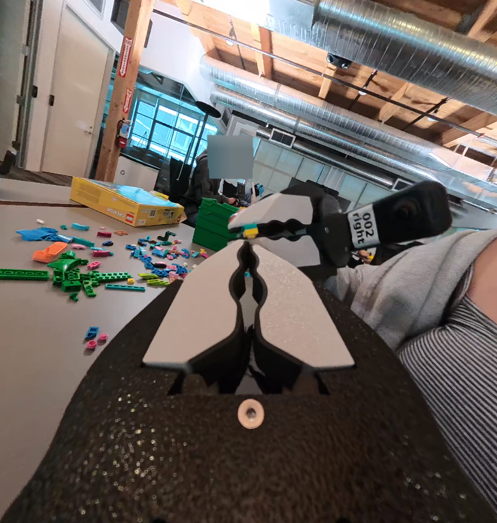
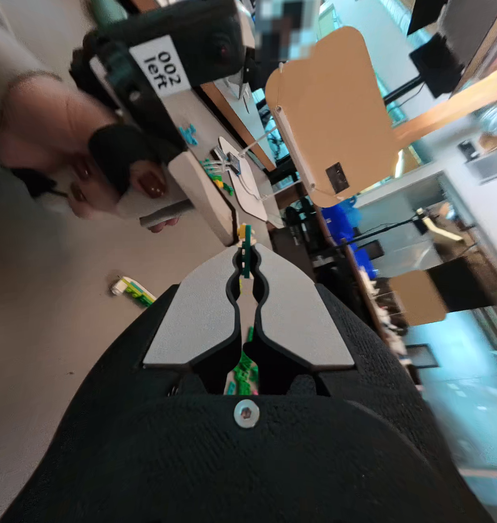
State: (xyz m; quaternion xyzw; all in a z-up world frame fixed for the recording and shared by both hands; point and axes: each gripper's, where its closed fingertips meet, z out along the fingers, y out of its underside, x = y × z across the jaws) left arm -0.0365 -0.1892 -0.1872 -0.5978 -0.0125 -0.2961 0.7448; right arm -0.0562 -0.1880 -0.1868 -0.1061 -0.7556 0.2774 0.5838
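I am looking over a big grey table (image 1: 43, 325) with a yellow box (image 1: 123, 202) and green bins (image 1: 210, 223) sitting at its far side, and lots of loose coloured bricks (image 1: 157, 254) lying spread out. My right gripper (image 2: 246, 249) is pinching a small brick piece (image 2: 246, 254) up in the air. The piece is thin and dark green with a yellow bit on top, and its long side is pointing straight out past the tips. My left gripper (image 1: 246, 246) is squeezed shut on nothing, just under it.
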